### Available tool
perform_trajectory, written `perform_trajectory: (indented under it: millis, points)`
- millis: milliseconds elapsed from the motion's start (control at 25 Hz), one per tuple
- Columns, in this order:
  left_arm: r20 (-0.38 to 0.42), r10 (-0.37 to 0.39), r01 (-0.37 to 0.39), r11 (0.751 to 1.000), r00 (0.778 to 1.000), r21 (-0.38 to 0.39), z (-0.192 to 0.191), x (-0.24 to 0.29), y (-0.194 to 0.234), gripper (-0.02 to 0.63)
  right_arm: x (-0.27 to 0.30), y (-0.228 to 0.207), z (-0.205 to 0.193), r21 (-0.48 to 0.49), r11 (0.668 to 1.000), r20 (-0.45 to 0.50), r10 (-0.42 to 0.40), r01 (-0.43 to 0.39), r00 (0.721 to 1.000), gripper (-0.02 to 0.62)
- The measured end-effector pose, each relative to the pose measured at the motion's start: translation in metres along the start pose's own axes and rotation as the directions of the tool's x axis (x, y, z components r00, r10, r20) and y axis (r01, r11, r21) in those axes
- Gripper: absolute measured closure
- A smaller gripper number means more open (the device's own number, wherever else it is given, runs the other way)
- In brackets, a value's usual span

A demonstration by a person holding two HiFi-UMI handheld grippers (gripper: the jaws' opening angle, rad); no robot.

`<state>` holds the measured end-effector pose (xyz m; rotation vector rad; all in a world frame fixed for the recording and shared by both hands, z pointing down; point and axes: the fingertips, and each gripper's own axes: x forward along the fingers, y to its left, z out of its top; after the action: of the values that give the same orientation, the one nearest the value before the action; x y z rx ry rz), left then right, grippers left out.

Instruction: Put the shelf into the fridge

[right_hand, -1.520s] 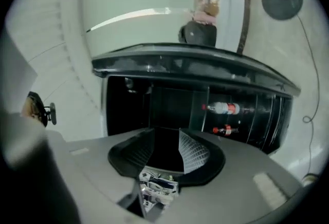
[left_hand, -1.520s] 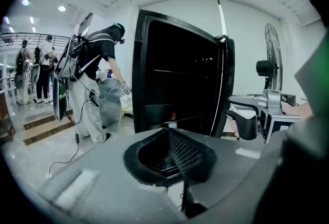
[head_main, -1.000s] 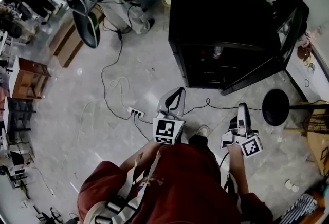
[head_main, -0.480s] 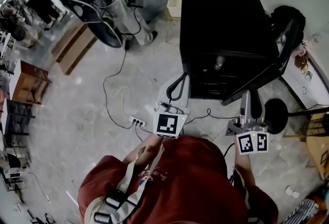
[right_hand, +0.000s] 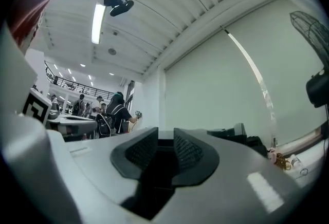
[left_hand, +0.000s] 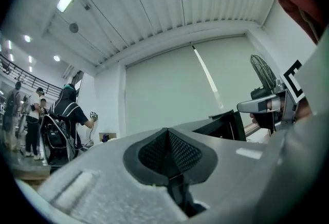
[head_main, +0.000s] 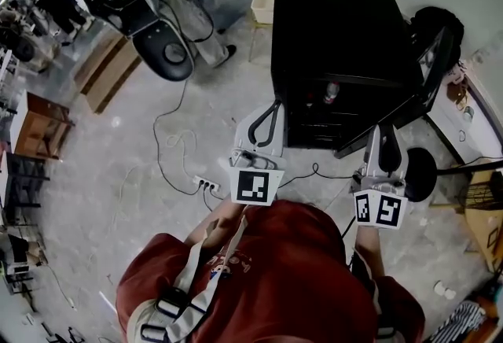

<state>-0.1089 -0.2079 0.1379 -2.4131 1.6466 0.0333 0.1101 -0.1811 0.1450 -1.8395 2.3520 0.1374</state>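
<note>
A black fridge (head_main: 338, 27) stands ahead of me with its door (head_main: 428, 82) swung open to the right. Dark shelves and a small bottle (head_main: 331, 91) show inside. I cannot pick out a loose shelf in any view. My left gripper (head_main: 271, 115) points at the fridge's lower left front; in the left gripper view its pads (left_hand: 154, 150) meet with nothing held. My right gripper (head_main: 384, 137) is raised near the bottom of the door. In the right gripper view its jaws (right_hand: 165, 147) are closing, with a narrow gap and nothing between them.
A black office chair (head_main: 169, 50) and a standing person (head_main: 200, 11) are at the far left. A power strip (head_main: 206, 184) with trailing cables lies on the floor by my left gripper. A round black stool (head_main: 416, 168) stands right of my right gripper. Wooden boxes (head_main: 106, 70) sit further left.
I have moved closer to the fridge. Both grippers have risen and now reach up to its front. The right gripper has turned so that both marker faces of its cube show.
</note>
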Motion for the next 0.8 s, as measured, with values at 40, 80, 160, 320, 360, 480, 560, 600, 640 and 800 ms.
perform_trajectory:
  millis: [40,80,160,320,360,480,560,600,640,800]
  points:
    - [-0.003,-0.001,0.001,1.0,1.0,-0.003,0.0,0.0,-0.001,0.6,0.0,-0.001,-0.001,0.012,1.0,0.002,-0.003,0.003,1.0,0.512]
    - [-0.004,-0.003,0.003,1.0,1.0,-0.005,0.0,-0.001,-0.001,0.6,0.0,-0.001,-0.001,0.021,1.0,0.004,-0.005,0.005,1.0,0.522]
    - [-0.002,-0.006,0.006,1.0,1.0,-0.014,0.001,-0.001,-0.002,0.6,0.001,0.0,-0.001,0.028,1.0,0.006,-0.005,0.005,1.0,0.542]
    - [-0.007,-0.007,0.007,1.0,1.0,-0.031,0.0,-0.003,-0.003,0.6,0.001,0.002,-0.003,0.021,1.0,0.0,-0.008,0.008,1.0,0.586]
    - [-0.009,-0.007,0.007,0.999,1.0,-0.032,0.0,-0.003,-0.003,0.6,0.001,0.003,-0.005,0.015,1.0,-0.009,-0.007,0.007,1.0,0.598]
    - [-0.014,-0.008,0.008,1.0,1.0,-0.029,-0.002,-0.003,-0.005,0.6,0.0,0.003,-0.012,-0.015,1.0,-0.048,-0.001,0.001,0.999,0.598]
    - [-0.02,-0.007,0.006,0.999,1.0,-0.033,-0.005,-0.005,-0.006,0.6,0.0,0.004,-0.018,-0.025,1.0,-0.072,-0.003,0.002,0.997,0.598]
    - [-0.025,-0.006,0.005,0.999,1.0,-0.036,-0.007,-0.006,-0.006,0.6,-0.001,0.004,-0.021,-0.028,1.0,-0.084,-0.005,0.002,0.996,0.598]
    - [-0.029,-0.006,0.004,0.999,1.0,-0.04,-0.009,-0.007,-0.006,0.6,-0.002,0.005,-0.024,-0.034,0.999,-0.094,-0.004,0.001,0.996,0.598]
    - [-0.034,-0.001,-0.001,0.999,0.999,-0.046,-0.012,-0.01,-0.005,0.6,-0.004,0.01,-0.029,-0.044,0.999,-0.115,0.007,-0.013,0.993,0.598]
